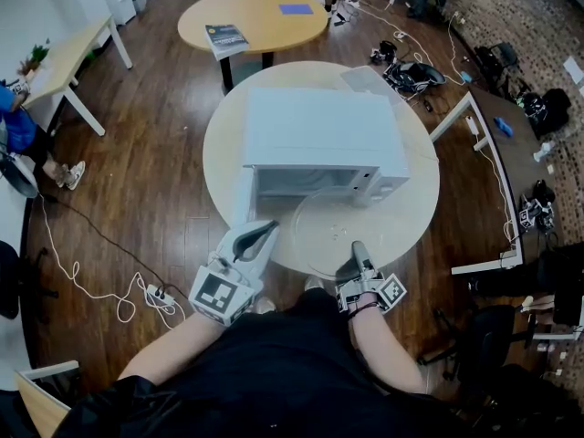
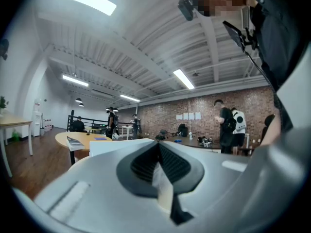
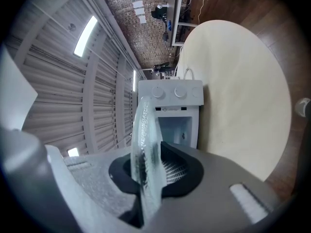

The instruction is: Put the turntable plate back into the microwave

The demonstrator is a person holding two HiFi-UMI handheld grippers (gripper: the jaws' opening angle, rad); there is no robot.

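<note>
While right gripper (image 1: 359, 247) clamps its rim, turntable plate (image 1: 319, 231) level, facing microwave (image 1: 319, 130), left gripper (image 1: 269, 228) closed.

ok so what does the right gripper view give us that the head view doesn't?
Right gripper view only: the right gripper with jaws shut on the turntable plate rim, seen edge-on; a ceiling light. Head view only: the left gripper at the open door, and the plate's full round outline. Both: plate, open microwave cavity, round table.
</note>
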